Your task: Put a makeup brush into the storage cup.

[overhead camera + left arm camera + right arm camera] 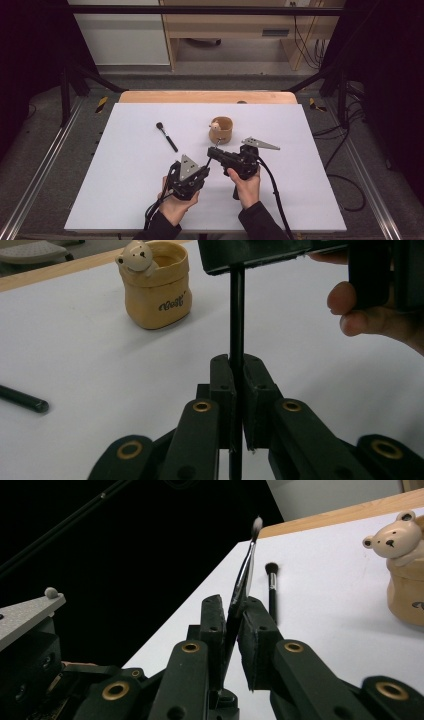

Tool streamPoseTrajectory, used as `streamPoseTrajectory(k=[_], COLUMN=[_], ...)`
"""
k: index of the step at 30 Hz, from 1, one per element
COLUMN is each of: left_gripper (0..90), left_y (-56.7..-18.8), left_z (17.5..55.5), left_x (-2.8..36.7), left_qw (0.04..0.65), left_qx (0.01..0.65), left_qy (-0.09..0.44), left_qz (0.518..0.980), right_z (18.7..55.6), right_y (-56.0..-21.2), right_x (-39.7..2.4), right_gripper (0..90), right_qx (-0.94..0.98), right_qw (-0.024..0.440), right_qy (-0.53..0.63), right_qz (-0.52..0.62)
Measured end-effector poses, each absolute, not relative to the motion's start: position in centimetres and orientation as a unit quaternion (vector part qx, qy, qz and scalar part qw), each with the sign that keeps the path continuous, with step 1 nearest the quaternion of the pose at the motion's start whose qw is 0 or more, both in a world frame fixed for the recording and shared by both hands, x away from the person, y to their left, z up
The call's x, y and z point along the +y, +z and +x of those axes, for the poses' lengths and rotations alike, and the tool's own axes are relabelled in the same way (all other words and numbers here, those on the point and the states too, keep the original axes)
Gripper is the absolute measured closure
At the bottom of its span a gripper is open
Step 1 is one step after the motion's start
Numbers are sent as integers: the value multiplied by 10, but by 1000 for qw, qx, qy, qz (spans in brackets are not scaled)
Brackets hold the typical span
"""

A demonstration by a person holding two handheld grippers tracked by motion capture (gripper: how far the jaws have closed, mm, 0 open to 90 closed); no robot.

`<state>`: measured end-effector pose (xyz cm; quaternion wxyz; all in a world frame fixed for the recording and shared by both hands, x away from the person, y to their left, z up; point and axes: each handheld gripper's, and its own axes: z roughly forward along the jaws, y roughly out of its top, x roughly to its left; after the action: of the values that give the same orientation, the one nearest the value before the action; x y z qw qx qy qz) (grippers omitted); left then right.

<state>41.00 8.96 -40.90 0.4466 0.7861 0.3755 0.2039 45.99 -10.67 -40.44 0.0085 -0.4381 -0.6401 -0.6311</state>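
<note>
A thin black makeup brush [216,145] is held off the table between both grippers. My left gripper [236,367] is shut on the lower handle of the thin brush [237,310], which rises into the other gripper's jaws. My right gripper [233,605] is shut on the thin brush [245,575] further along, and its silver ferrule and grey tip stick out past the pads. In the high view, the left gripper [204,169] and right gripper [212,151] meet at the middle of the table. Just beyond them is a tan cup [221,128] with a bear figure.
A second, thicker black brush [166,136] lies on the white board [125,165], left of the cup. The same thicker brush [272,592] lies flat beyond the jaws in the right gripper view. The tan cup [157,287] stands upright. A wooden table edge [207,96] runs along the back.
</note>
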Motion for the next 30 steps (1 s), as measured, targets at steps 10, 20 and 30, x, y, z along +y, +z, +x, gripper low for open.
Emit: streamPoseTrajectory(k=[10, 20, 30], left_gripper=[775, 545, 405], left_y=[-409, -401, -398], left_z=[409, 413, 419], left_x=[90, 116, 143], left_qw=[450, 467, 471], left_qx=[355, 342, 320], left_qy=[195, 202, 207], left_qz=[796, 790, 796], right_z=[457, 458, 458], right_y=[-402, -399, -395], right_x=[-108, -117, -128], right_gripper=[855, 855, 855], right_qx=[-644, -655, -668], right_qw=[20, -18, -50], right_qy=[-640, -634, -620], right_qz=[-418, -411, -409])
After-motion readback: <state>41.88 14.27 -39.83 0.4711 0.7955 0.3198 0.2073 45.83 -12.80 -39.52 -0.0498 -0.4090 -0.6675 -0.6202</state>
